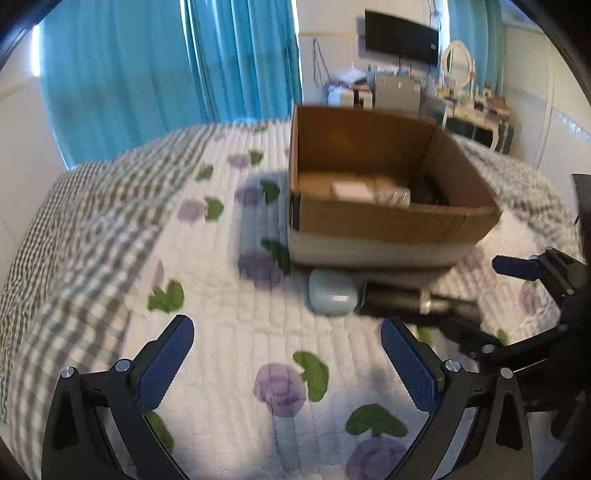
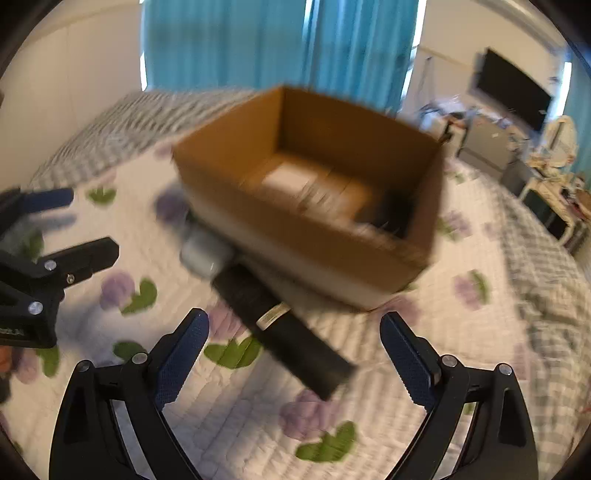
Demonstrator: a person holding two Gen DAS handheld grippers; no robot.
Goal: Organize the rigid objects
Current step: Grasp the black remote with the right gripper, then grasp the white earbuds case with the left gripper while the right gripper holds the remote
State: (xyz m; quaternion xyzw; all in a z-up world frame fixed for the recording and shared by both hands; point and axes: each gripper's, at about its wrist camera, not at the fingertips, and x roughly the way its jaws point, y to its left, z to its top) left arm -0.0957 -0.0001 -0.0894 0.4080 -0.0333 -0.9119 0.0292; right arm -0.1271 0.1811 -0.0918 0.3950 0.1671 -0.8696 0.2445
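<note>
Right wrist: gripper [image 2: 293, 354] open w/ black tube [image 2: 280, 326] between fingers.

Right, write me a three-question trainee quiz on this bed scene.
1. True or false: the right claw is shut on the black cylinder.
2. Which lies closest beside the pale blue case? A) black cylinder B) the television C) the curtain
3. Fill in: the cardboard box stands on the ____.

Key: 1 false, both it and the left claw are open and empty; 2 A; 3 quilt.
</note>
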